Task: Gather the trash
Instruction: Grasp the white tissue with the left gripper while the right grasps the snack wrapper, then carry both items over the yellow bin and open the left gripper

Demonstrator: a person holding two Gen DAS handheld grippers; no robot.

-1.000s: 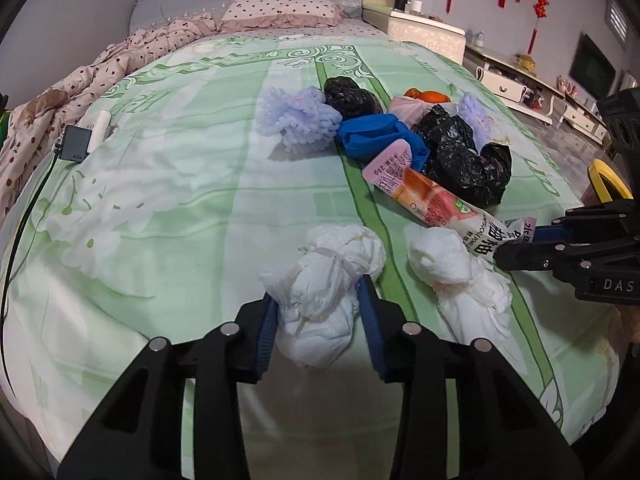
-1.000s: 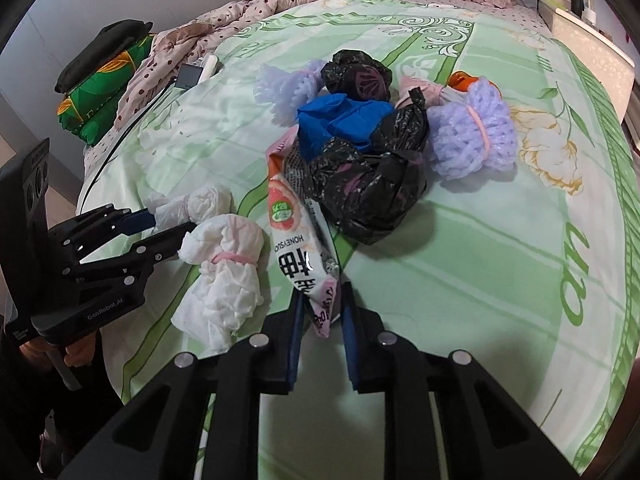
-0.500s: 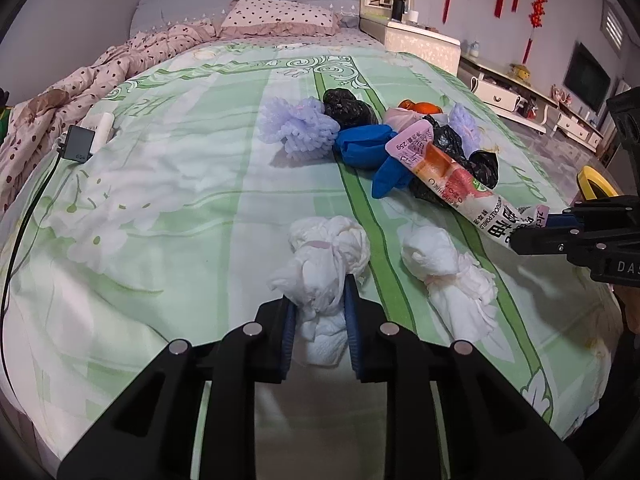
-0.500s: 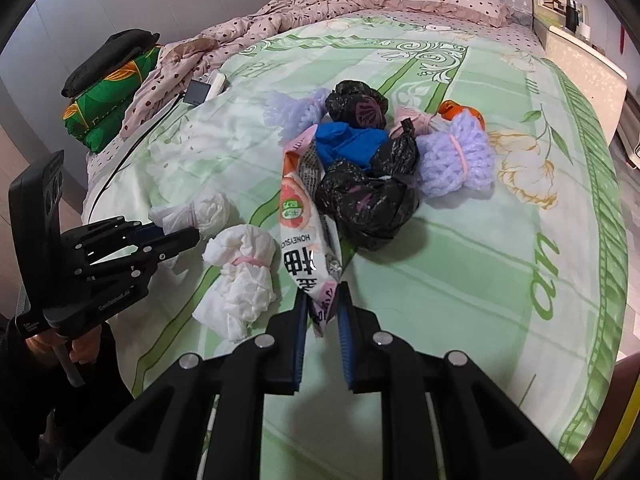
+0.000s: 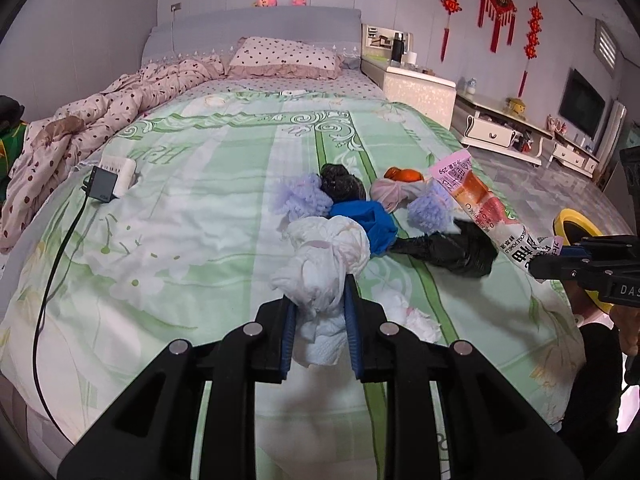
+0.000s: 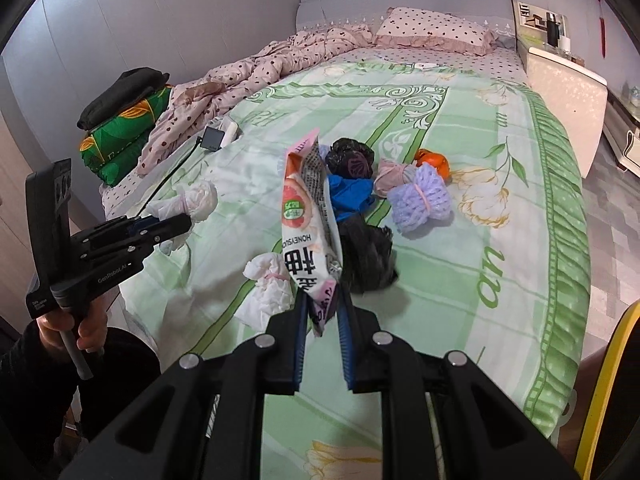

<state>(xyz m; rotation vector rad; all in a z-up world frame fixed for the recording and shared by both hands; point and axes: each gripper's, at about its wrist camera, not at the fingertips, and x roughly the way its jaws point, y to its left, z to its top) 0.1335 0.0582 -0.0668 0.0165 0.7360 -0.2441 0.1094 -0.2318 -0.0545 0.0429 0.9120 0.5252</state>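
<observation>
- your left gripper (image 5: 319, 312) is pinching a white tied plastic bundle (image 5: 324, 264): crumpled, knotted near the middle with a pale pink band, its bulbous top puffing out above the blue pads and its tail hanging below them. it is lifted clear of the green floral bedspread (image 5: 180, 240).
- the left jaws have just been closing, with the bundle between them.
- your right gripper (image 6: 322, 320) is clamped on the bottom end of a snack wrapper (image 6: 306, 224), a long pink-and-white packet with a grapefruit picture, bold black characters and a silvery inside showing at its torn top. it stands nearly upright off the bed.
- a second white bundle (image 6: 268, 292), same pink tie, lies on the bedspread just left of the wrapper.
- farther up the bed sits the remaining pile, touching one another: a black bag (image 6: 368, 256), a blue bag (image 6: 348, 196), a smaller black bag (image 6: 349, 159), a lavender foam net (image 6: 420, 200), a pinkish bundle (image 6: 390, 174) and something orange (image 6: 434, 162).
</observation>
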